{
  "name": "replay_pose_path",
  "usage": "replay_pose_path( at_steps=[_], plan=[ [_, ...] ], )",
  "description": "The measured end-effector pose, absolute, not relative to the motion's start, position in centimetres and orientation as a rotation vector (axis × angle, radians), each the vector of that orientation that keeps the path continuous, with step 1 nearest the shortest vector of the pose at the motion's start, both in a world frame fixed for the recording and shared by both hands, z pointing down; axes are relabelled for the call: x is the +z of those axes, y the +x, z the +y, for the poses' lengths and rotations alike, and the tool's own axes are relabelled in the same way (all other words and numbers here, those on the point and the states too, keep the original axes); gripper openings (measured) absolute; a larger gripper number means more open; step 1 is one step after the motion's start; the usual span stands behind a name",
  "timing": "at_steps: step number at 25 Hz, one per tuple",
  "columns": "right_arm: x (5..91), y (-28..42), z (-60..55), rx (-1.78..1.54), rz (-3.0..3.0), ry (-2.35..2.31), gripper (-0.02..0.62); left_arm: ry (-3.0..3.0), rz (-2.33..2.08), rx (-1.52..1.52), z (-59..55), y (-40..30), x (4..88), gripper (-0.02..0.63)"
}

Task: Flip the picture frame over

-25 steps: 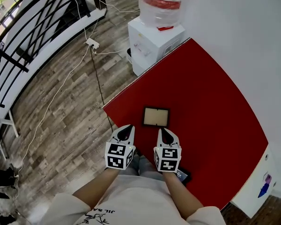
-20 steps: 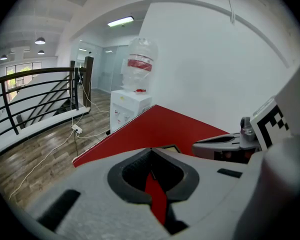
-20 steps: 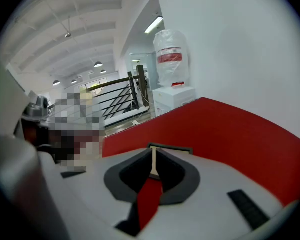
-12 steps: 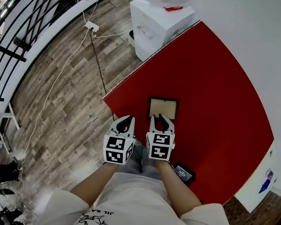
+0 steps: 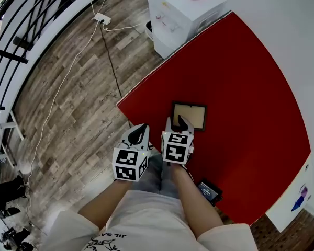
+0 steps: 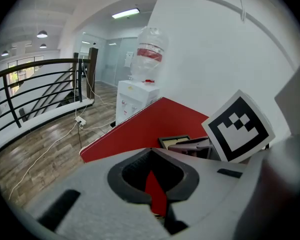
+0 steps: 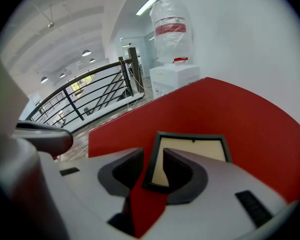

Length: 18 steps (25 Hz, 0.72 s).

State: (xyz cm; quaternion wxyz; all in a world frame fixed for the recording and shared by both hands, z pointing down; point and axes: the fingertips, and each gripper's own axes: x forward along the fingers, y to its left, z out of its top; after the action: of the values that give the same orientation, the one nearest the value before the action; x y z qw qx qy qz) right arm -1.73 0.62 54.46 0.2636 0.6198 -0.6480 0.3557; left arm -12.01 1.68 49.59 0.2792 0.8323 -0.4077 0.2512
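The picture frame [image 5: 189, 115] lies flat on the red table [image 5: 246, 82], dark border around a beige panel that faces up. My right gripper [image 5: 176, 123] is at its near left corner. Its jaws are opening, and in the right gripper view the frame [image 7: 192, 151] has its left border between the fingertips of the right gripper [image 7: 151, 155], with the pads not pressing on it. My left gripper [image 5: 139, 134] is shut and empty, just left of the right one, over the table's near left edge. In the left gripper view the shut left gripper [image 6: 151, 150] points past the frame [image 6: 174, 141].
A white water dispenser [image 5: 184, 9] stands against the table's far left corner. A small black device [image 5: 209, 191] lies on the table near its front edge. A power strip [image 5: 102, 19] and cables lie on the wooden floor, beside a black railing [image 5: 21, 30].
My right gripper has gone forward and down to the frame's near corner and its jaws have opened from shut. The left gripper has sunk a little and stayed shut.
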Motion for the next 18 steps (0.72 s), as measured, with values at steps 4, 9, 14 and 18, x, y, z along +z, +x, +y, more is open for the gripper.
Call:
replay_pose_path(
  at_steps=[4, 9, 14, 18],
  plan=[
    [56.2, -2.2, 0.4, 0.991, -1.704, 1.651, 0.115, 2.219, -1.095, 0.678, 1.4, -12.6, 50.4, 0.006],
    [57.3, -2.3, -0.2, 0.964, -1.66, 1.603, 0.115, 2.202, -1.1, 0.675, 0.6, -12.9, 50.9, 0.006],
    [57.8, -2.2, -0.2, 0.955, -1.597, 1.59, 0.071, 2.188, -1.105, 0.662, 0.1, -13.3, 51.0, 0.006],
    [57.7, -2.3, -0.2, 0.946, -1.589, 1.601, 0.054, 2.175, -1.105, 0.661, 0.2, -13.7, 51.3, 0.006]
  ],
)
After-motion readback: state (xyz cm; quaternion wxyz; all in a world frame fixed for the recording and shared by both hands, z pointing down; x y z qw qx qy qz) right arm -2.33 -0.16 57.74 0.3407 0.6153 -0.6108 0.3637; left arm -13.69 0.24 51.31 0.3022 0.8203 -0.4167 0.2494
